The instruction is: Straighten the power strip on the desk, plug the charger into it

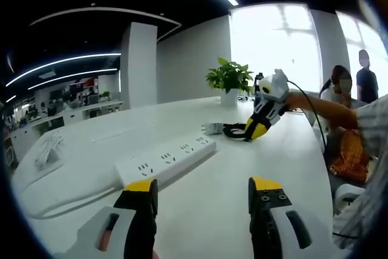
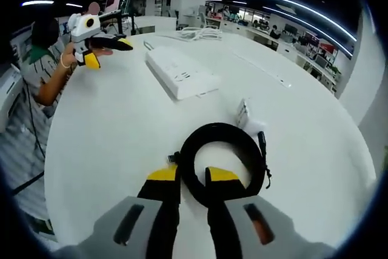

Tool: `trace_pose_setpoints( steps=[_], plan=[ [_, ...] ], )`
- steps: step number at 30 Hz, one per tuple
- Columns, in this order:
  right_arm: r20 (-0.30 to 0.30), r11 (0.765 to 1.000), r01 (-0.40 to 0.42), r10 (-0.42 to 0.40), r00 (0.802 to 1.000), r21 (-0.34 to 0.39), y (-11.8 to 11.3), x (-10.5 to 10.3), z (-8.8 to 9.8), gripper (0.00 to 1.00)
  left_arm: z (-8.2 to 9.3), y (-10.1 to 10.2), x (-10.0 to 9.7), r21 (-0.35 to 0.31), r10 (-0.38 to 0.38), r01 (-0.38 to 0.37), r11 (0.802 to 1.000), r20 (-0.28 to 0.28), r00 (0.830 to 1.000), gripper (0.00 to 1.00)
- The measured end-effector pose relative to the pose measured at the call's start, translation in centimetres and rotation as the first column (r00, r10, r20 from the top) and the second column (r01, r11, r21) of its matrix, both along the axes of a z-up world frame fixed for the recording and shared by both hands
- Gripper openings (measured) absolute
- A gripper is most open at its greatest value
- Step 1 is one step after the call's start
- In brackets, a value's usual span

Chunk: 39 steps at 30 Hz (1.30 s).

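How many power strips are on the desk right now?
1. The white power strip lies on the white desk ahead of the left tongs; in the right gripper view it lies beyond the coiled black cable. Others may lie out of view.

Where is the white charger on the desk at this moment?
In the right gripper view, the charger lies on the desk, just beyond its coiled black cable, right of the power strip. The right claw straddles the coil.
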State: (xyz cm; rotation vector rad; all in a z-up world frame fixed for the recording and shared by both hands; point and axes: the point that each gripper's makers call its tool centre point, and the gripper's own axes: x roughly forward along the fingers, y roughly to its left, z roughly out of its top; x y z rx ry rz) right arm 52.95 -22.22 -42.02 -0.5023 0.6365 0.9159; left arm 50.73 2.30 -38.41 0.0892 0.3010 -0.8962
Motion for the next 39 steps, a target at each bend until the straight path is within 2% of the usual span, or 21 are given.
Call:
trace_pose_setpoints(
  steps=[2, 4, 12, 15, 16, 19, 25, 30, 34, 37, 39],
  plan=[
    [-0.033, 1.0, -0.006, 0.006, 0.999, 0.003, 0.2, -0.2, -0.2, 0.1, 0.0, 0.0, -0.1, -0.003, -0.001, 0.001, 1.0, 0.0, 1.0, 0.61],
    [-0.077, 0.999, 0.033, -0.032, 0.997, 0.011, 0.1, -0.3, -0.3, 0.09, 0.0, 0.0, -0.1, -0.004, -0.001, 0.001, 1.0, 0.0, 1.0, 0.61],
    [-0.095, 0.999, 0.038, -0.037, 0.995, 0.009, 0.1, -0.2, -0.4, 0.08, -0.2, 0.1, -0.2, -0.004, 0.002, -0.002, 1.0, -0.003, 1.0, 0.61],
    [-0.106, 0.998, 0.059, -0.059, 0.993, -0.008, 0.1, -0.1, -0.4, 0.07, -0.2, 0.1, -0.2, -0.004, 0.001, -0.001, 1.0, -0.002, 1.0, 0.61],
    [-0.107, 0.996, 0.089, -0.089, 0.99, -0.007, 0.0, 0.1, -0.4, 0.07, -0.1, 0.1, -0.2, -0.005, 0.0, 0.0, 1.0, -0.002, 1.0, 0.61],
    [-0.095, 0.994, 0.109, -0.108, 0.99, 0.003, 0.3, 0.3, -0.1, 0.07, -0.1, 0.0, -0.2, -0.006, -0.001, 0.001, 1.0, -0.002, 1.0, 0.61],
    [-0.073, 0.985, 0.152, -0.146, 0.987, 0.083, 1.0, 0.8, 0.9, 0.06, 0.0, 0.2, -0.2, -0.003, 0.002, -0.002, 1.0, 0.0, 1.0, 0.61],
    [-0.013, 0.974, 0.154, -0.154, 0.988, 0.167, 1.5, 1.1, 2.6, 0.05, 0.0, 0.3, -0.2, -0.002, 0.006, -0.006, 1.0, 0.0, 1.0, 0.61],
    [0.041, 0.969, 0.144, -0.155, 0.987, 0.201, 1.7, 1.1, 3.3, 0.05, -0.1, 0.1, -0.2, -0.002, 0.003, -0.003, 1.0, -0.001, 1.0, 0.61],
    [0.066, 0.956, 0.149, -0.171, 0.983, 0.252, 2.0, 1.3, 3.7, 0.05, -0.1, 0.1, -0.3, -0.005, 0.003, -0.003, 1.0, -0.002, 1.0, 0.61],
    [0.086, 0.939, 0.159, -0.194, 0.977, 0.305, 2.1, 1.6, 4.3, 0.05, -0.2, 0.1, -0.3, -0.002, 0.004, -0.004, 1.0, -0.005, 1.0, 0.61]
  ],
)
